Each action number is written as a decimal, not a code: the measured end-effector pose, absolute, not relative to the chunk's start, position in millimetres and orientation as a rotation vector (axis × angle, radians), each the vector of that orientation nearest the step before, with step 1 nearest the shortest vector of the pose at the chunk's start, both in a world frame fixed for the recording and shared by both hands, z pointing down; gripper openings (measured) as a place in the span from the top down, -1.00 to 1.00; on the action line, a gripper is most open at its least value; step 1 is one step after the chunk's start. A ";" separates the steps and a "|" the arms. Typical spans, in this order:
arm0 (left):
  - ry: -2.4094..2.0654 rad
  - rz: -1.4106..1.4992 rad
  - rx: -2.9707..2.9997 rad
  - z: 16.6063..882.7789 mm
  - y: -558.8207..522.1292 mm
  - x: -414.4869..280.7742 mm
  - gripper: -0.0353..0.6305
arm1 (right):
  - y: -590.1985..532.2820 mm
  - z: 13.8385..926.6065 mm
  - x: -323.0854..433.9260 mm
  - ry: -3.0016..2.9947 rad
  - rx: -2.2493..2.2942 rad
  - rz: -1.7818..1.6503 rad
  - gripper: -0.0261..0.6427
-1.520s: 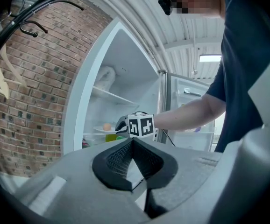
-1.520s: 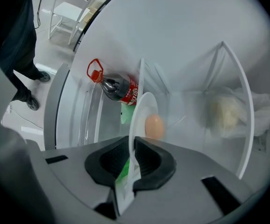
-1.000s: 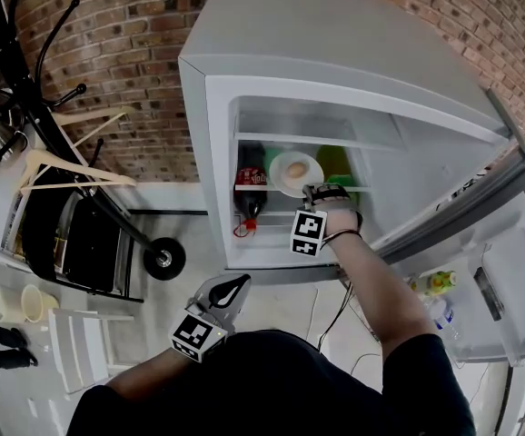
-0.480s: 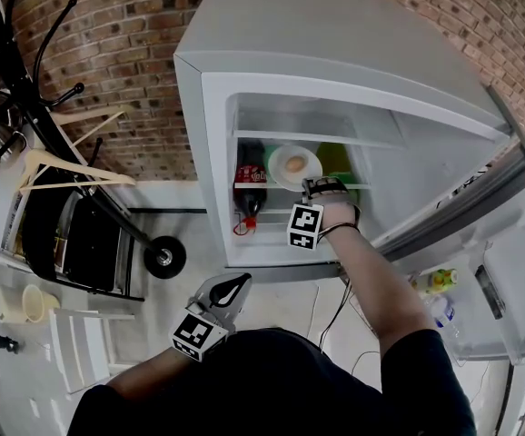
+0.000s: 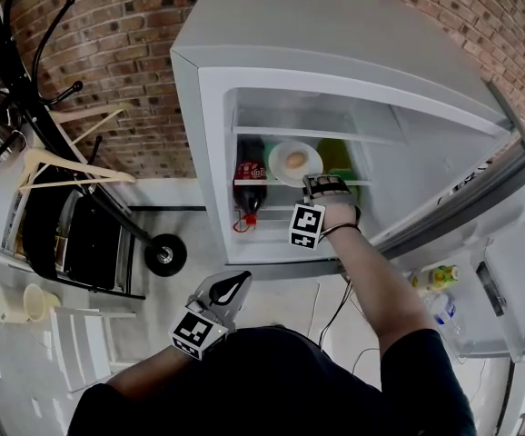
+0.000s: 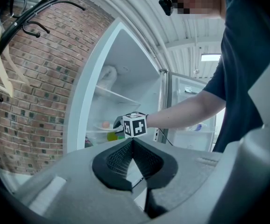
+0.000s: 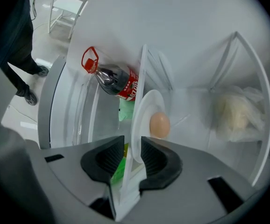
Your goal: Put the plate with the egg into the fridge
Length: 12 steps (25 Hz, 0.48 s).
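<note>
The white plate [image 5: 312, 156] with the brown egg [image 5: 294, 161] lies on the glass middle shelf of the open fridge [image 5: 335, 53]. My right gripper [image 5: 315, 185] reaches in to the plate's near rim. In the right gripper view the rim of the plate [image 7: 146, 107] stands between the jaws of the right gripper [image 7: 132, 146], which have just been opening; a gap shows on each side and the egg [image 7: 159, 124] sits just beyond. My left gripper [image 5: 238, 284] hangs low outside the fridge; in its own view the left gripper [image 6: 132, 141] is shut on nothing.
A cola bottle [image 5: 249, 189] lies left of the plate and a green pack [image 5: 337, 160] stands to its right. A white bag [image 7: 235, 113] sits on the upper shelf. The open door [image 5: 503, 271] holds bottles [image 5: 440, 282]. A coat stand with hangers [image 5: 44, 166] stands left.
In the head view the right hand stays at the shelf by the plate and the left gripper keeps still. The plate has hardly shifted.
</note>
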<state>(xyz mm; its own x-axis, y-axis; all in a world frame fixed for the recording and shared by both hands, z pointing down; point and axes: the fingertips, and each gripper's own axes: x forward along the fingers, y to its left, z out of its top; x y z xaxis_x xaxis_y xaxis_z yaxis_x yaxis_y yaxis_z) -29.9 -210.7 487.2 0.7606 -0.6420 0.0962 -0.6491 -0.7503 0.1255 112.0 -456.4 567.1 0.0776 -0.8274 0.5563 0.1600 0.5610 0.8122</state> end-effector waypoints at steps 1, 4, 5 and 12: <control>-1.034 0.069 2.807 486.4 -210.5 -29.8 0.88 | -455.1 564.3 111.7 -1.287 0.663 -0.834 0.57; -1.030 0.063 2.816 482.8 -209.4 -29.0 0.88 | -446.8 554.6 110.8 -1.295 0.687 -0.855 0.57; -1.028 0.062 2.820 481.5 -209.0 -28.4 0.88 | -443.0 551.6 110.7 -1.299 0.696 -0.857 0.57; -0.994 0.053 2.854 474.0 -206.4 -19.8 0.88 | -407.2 530.4 103.1 -1.360 0.778 -0.855 0.57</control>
